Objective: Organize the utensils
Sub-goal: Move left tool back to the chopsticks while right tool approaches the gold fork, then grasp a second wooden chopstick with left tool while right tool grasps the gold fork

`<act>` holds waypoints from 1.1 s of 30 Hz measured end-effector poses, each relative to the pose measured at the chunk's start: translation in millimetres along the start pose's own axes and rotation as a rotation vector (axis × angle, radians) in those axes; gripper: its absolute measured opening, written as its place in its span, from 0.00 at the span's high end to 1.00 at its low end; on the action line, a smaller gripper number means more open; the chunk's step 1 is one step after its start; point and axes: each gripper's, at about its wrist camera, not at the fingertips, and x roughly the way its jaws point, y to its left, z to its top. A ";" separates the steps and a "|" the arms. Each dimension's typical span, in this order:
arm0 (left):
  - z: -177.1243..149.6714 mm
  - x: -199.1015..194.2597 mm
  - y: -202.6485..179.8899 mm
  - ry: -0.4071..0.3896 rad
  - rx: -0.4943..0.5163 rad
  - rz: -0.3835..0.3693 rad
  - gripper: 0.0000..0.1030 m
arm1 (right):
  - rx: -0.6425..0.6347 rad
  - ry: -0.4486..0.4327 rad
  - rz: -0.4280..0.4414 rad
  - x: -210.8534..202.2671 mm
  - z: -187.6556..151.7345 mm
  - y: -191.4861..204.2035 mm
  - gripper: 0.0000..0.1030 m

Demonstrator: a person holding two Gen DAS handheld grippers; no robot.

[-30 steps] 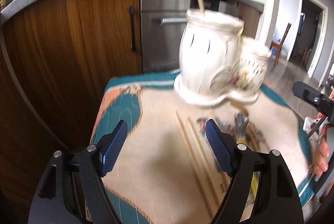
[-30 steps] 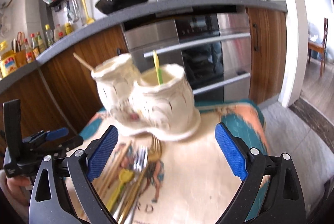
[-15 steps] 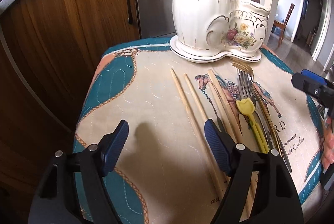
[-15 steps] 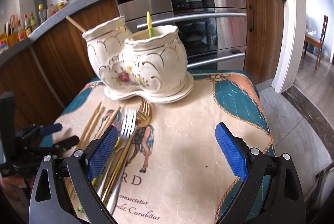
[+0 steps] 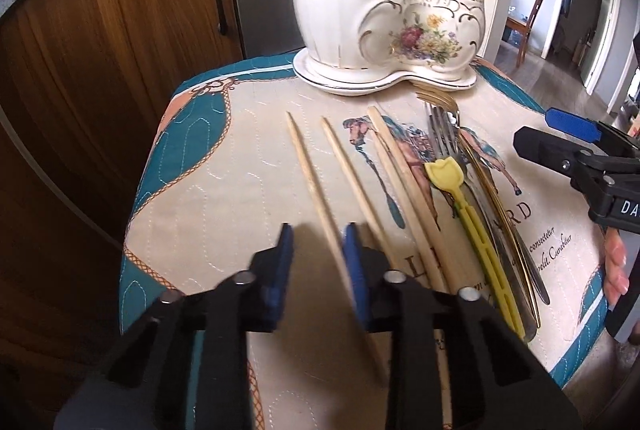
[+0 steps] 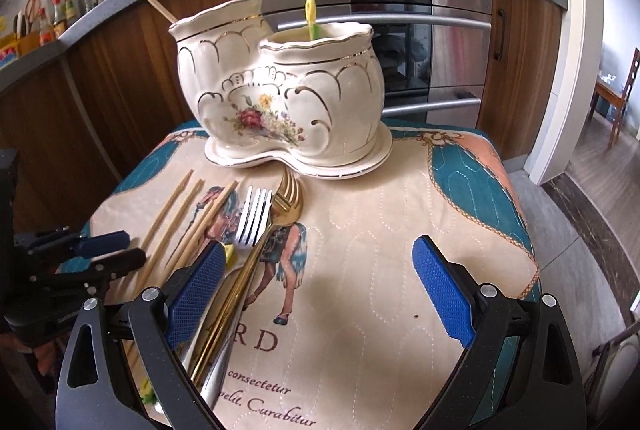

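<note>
wooden chopsticks [image 5: 316, 185], silver fork [image 6: 254, 216], gold fork [image 6: 286, 195] and yellow pick [image 5: 460, 197] lie flat before the white holder [image 6: 280, 93].

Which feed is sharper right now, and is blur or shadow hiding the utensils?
Left wrist view: the left tongs are motion-blurred, closing around the leftmost wooden chopstick, their shadow on the quilted cloth; utensils beyond stay sharp. Right wrist view: crisp throughout; open right tongs cast a soft shadow; silver fork and gold fork glint without washing out.

Glossy glazed ceramic holder [image 6: 280, 97], matt wooden chopsticks [image 5: 316, 185], shiny metal forks [image 6: 256, 213], quilted cloth mat [image 6: 380, 230].
</note>
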 end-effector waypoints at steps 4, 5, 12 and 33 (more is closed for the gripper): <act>1.7 1.8 7.4 -0.002 -0.039 -0.015 0.93 | -0.026 0.022 0.010 1.4 -1.5 5.8 0.09; 2.3 2.6 11.2 -0.003 -0.056 -0.027 0.94 | -0.029 0.033 0.018 2.3 -2.1 7.4 0.09; 3.2 1.5 19.9 -0.020 -0.097 -0.039 0.95 | -0.050 0.087 0.060 7.9 -6.1 20.1 0.25; 5.0 0.6 21.2 -0.046 -0.106 -0.057 0.95 | -0.032 0.154 0.117 24.1 -15.5 39.4 0.85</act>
